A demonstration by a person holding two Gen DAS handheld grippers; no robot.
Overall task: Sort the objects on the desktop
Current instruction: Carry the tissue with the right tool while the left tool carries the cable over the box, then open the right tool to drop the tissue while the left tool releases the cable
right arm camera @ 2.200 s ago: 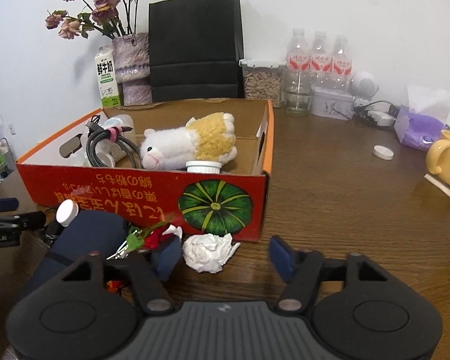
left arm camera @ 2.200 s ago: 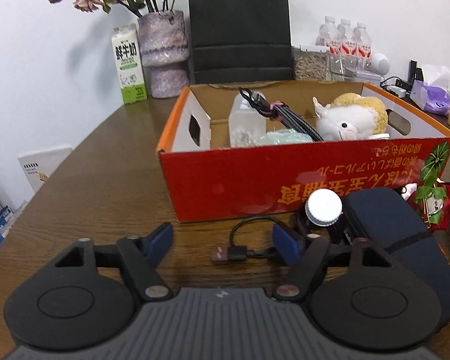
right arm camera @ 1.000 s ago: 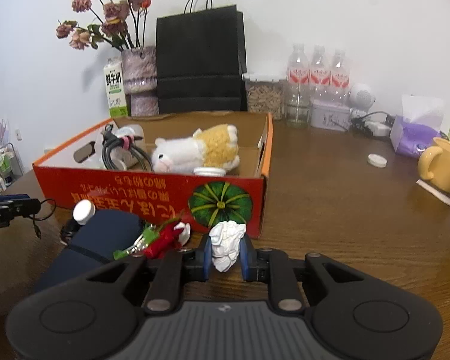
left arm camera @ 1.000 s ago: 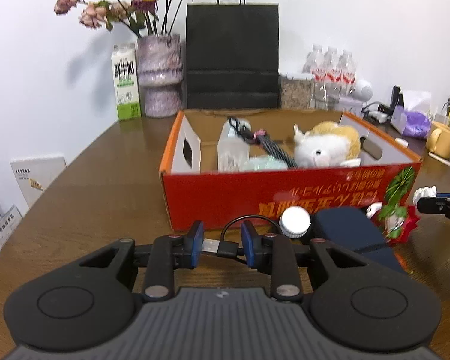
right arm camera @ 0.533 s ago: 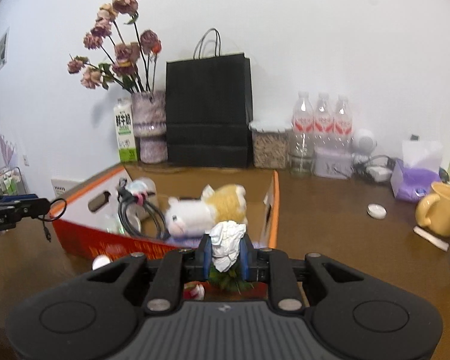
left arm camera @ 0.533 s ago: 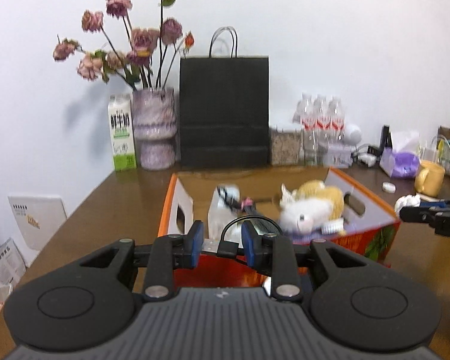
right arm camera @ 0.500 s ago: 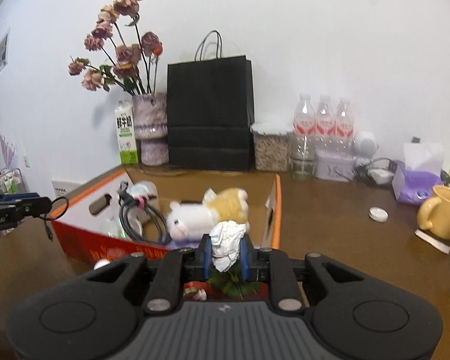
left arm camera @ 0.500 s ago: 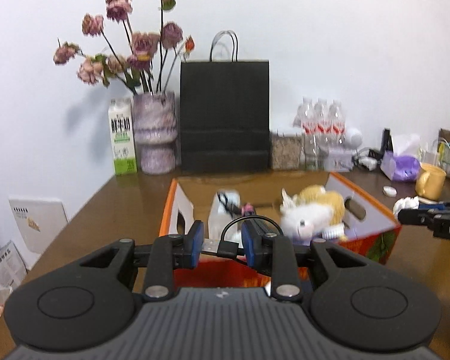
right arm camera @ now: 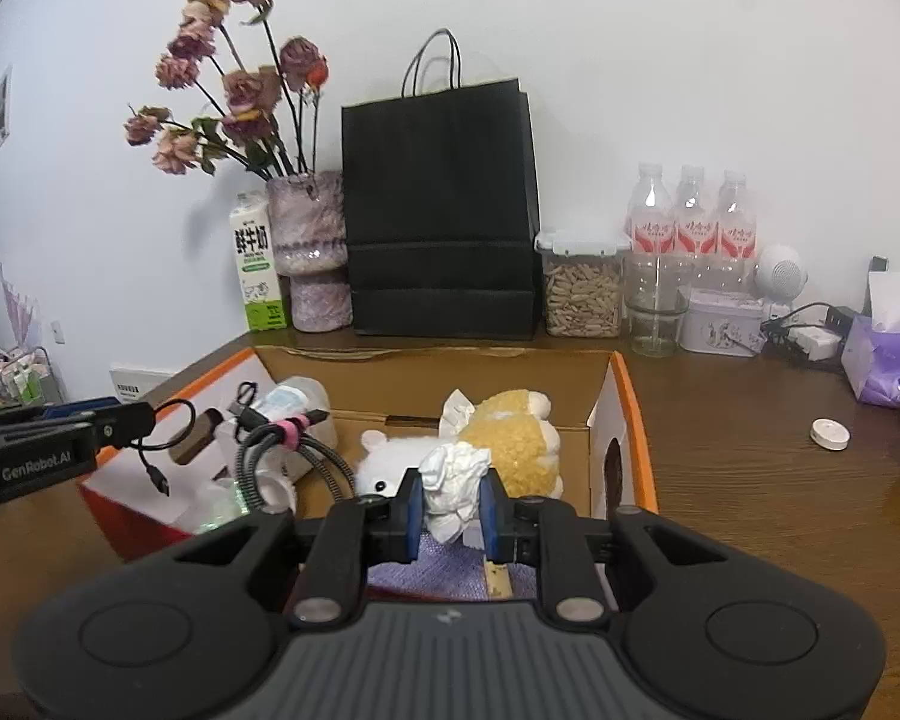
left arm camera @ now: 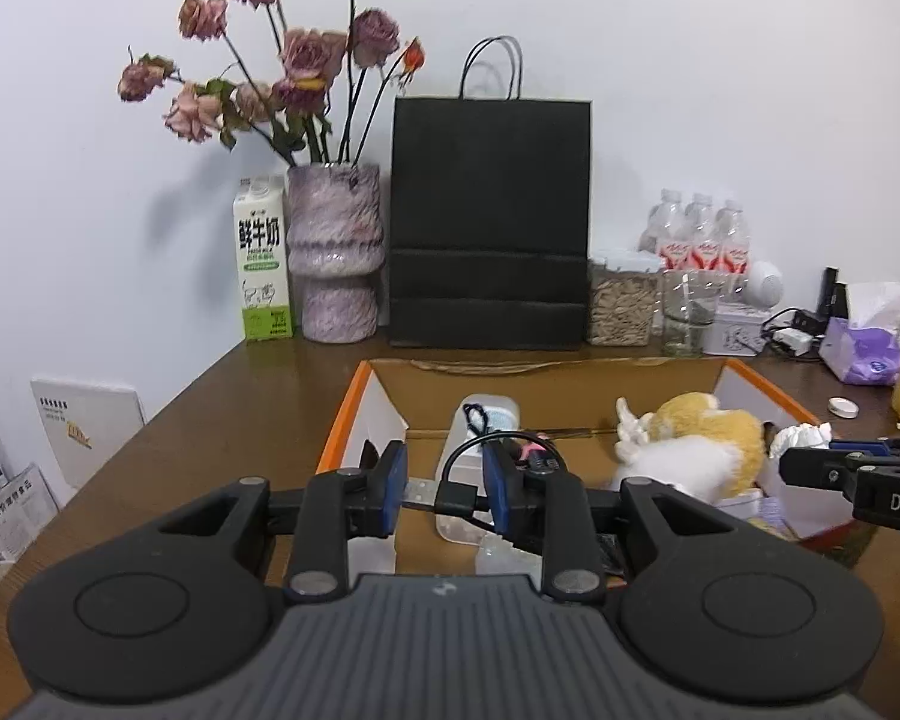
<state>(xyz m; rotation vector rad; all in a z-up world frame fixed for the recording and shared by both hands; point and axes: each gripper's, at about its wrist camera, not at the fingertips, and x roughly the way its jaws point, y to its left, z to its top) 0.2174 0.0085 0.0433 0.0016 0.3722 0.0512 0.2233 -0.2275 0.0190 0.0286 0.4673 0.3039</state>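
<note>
Box [right arm camera: 636, 414]: toy sheep [right arm camera: 510, 438] inside
Left hand-held gripper [left arm camera: 444, 489]: pinching cable [left arm camera: 456, 495]
Right hand-held gripper [right arm camera: 450, 507]: pinching paper ball [right arm camera: 453, 489]

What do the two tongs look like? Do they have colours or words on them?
Both are matte black plastic. Each has a ribbed grey block at the back, two round black discs beside it, and angled black arms with small silver rivets. The left tongs and the right tongs have blue pads on their fingertips. Seen side-on, the left one carries white lettering reading "GenRobot.AI", and the right one shows the white letters "DAS".
</note>
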